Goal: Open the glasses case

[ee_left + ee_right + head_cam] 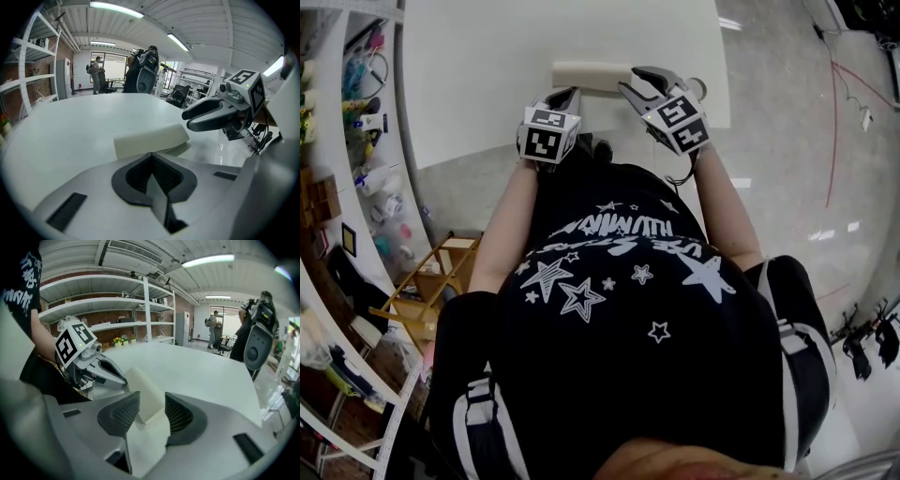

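One case (591,75), cream and oblong, lies at the top centre of the head view, near the table's (478,75) near edge. Two grippers flank it, each carrying one marker cube.

The left gripper (151,157) has its jaws closed together, tips meeting right at the case's near edge; whether they pinch any of it cannot be told. The right gripper (152,411) has its jaws apart, with the case's end and a pale flap lying between the pads and filling most of the gap.

The single table is plain white, matte and bare apart from the case. The floor (787,141), at the right of the head view, is glossy pale grey and mirrors the ceiling lights.

White shelves (117,301) run along a brick wall, upper left in the right gripper view. Two people (96,70) stand in the background by a bright window, upper centre of the left gripper view. One wooden frame (431,281) sits at the head view's lower left.
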{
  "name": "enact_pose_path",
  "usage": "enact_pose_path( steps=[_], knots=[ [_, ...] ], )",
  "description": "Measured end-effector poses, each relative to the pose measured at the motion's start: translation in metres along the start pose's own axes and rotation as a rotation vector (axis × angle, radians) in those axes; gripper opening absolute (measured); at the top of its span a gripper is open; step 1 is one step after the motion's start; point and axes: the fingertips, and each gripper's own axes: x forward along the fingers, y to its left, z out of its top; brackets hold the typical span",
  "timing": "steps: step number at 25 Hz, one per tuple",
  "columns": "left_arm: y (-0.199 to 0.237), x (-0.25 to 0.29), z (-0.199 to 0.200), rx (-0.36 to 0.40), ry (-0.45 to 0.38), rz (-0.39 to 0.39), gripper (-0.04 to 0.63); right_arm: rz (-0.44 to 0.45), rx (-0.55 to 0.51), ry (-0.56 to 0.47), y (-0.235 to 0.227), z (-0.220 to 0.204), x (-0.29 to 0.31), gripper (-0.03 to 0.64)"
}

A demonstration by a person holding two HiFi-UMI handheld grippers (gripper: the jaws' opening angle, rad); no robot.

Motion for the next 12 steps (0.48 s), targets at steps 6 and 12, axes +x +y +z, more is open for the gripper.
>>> enact_pose_path(
  steps=[6, 12],
  knots=[
    [0.0, -0.001, 0.0, -0.003, 0.004, -0.004, 0.011, 0.002, -0.217, 0.067, 0.008, -0.008, 0.013, 0.257],
    [-0.001, 0.0, -0.001, -0.009, 0.008, -0.009, 0.011, -0.004, -0.367, 0.139, 0.009, -0.021, 0.029, 0.318]
  ],
)
